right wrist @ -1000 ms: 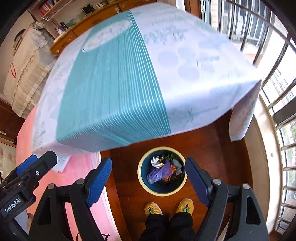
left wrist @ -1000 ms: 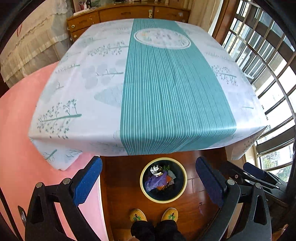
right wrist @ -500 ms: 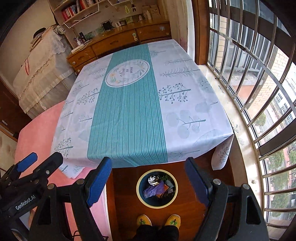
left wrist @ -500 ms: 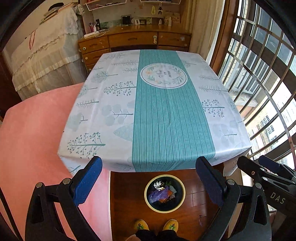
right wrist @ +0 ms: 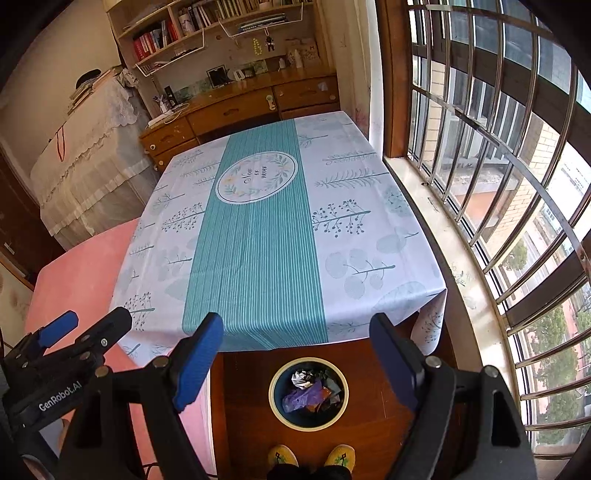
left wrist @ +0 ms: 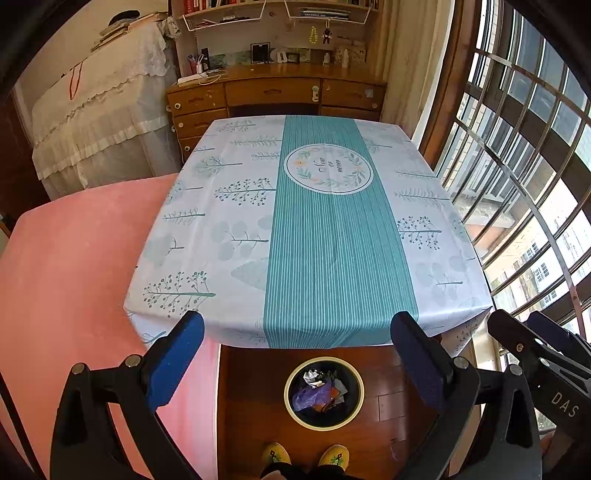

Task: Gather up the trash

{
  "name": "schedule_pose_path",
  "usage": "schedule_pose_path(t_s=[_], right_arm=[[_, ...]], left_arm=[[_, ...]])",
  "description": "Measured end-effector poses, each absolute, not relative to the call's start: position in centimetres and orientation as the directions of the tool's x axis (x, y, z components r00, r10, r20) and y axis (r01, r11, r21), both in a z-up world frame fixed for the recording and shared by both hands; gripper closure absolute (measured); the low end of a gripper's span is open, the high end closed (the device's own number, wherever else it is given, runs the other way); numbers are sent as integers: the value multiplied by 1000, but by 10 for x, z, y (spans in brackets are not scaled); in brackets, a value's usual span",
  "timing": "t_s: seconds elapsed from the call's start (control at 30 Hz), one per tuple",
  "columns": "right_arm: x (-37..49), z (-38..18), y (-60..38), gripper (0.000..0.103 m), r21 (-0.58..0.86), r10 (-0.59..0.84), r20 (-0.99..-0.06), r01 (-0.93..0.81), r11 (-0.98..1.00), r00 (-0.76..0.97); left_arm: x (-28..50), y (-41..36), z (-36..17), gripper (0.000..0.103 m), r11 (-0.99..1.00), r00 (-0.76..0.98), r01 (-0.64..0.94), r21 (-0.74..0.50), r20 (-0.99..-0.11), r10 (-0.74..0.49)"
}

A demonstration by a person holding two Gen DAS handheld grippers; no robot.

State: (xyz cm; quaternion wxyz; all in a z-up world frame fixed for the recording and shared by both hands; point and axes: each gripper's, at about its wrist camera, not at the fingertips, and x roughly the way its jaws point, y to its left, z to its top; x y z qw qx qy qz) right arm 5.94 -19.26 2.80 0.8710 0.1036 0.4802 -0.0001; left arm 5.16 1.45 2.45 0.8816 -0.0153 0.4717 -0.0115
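In the left wrist view, the left gripper [left wrist: 295, 350] is spread wide and empty; the trash bin [left wrist: 324, 393] sits at lower centre, straight below between its fingers, holding crumpled trash [left wrist: 314, 391]. The tablecloth [left wrist: 314, 236] above is bare.

In the right wrist view, the right gripper [right wrist: 295, 350] is likewise released, with the bin at lower centre, about equally near.

A lived-in home room. A table [left wrist: 236, 229] under a leaf-print cloth is the centre; beyond it a wooden desk [left wrist: 273, 92] beneath bookshelves [right wrist: 192, 29], left a pink bed [left wrist: 66, 266], right a barred window [right wrist: 498, 147].
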Motion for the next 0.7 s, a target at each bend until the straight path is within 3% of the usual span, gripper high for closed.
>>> schedule_pose_path(t_s=[0.7], right_arm=[[49, 33, -187, 21, 184, 117, -828, 68, 981, 549]], left_arm=[[40, 7, 25, 3, 1000, 550, 12, -13, -835, -17]])
